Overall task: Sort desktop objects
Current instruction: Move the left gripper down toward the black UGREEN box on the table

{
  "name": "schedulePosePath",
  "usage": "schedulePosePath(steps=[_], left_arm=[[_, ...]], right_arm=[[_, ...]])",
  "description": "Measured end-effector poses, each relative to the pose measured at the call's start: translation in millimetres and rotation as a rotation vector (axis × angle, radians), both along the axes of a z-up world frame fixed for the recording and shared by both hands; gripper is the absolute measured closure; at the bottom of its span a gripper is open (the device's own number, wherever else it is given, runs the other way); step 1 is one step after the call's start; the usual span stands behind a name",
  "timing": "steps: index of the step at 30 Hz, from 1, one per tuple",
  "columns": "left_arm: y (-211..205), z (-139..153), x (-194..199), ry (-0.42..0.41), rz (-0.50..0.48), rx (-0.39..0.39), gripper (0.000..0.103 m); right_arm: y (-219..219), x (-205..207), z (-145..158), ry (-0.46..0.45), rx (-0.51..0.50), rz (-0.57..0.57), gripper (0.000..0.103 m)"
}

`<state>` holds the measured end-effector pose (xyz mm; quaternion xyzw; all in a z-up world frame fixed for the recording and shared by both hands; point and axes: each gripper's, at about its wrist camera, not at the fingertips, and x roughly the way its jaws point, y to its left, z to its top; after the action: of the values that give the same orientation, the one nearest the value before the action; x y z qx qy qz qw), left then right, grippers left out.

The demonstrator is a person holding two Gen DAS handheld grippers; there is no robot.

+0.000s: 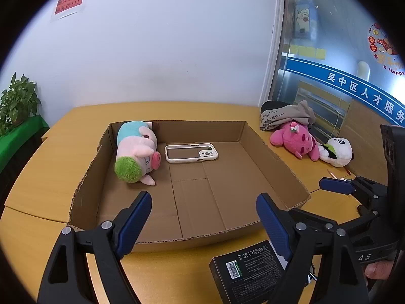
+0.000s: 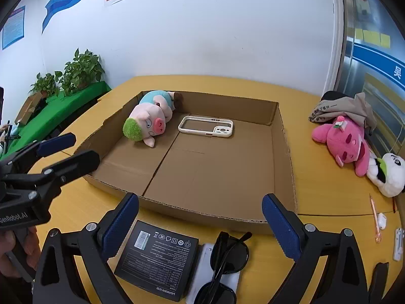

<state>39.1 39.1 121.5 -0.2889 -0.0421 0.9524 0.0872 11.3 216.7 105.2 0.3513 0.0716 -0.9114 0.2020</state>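
Observation:
A shallow cardboard box sits on the yellow table. Inside lie a pig plush with green hair and a white phone case. My left gripper is open and empty over the box's near edge; it also shows in the right wrist view. My right gripper is open and empty above a black box and black sunglasses. The right gripper shows at the right of the left wrist view.
Right of the box lie a pink plush, a panda plush and a grey bag. A pen and small white items lie at the right. Plants stand left.

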Motion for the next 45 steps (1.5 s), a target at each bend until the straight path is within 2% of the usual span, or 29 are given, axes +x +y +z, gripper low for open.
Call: schedulePosePath(steps=[34, 45], left_arm=[[3, -7, -3, -0.018, -0.028, 0.026, 0.018], [8, -15, -3, -0.05, -0.052, 0.035, 0.018]], right_arm=[[10, 7, -7, -0.001, -0.016, -0.018, 0.003], [14, 7, -11, -0.011, -0.02, -0.018, 0.003]])
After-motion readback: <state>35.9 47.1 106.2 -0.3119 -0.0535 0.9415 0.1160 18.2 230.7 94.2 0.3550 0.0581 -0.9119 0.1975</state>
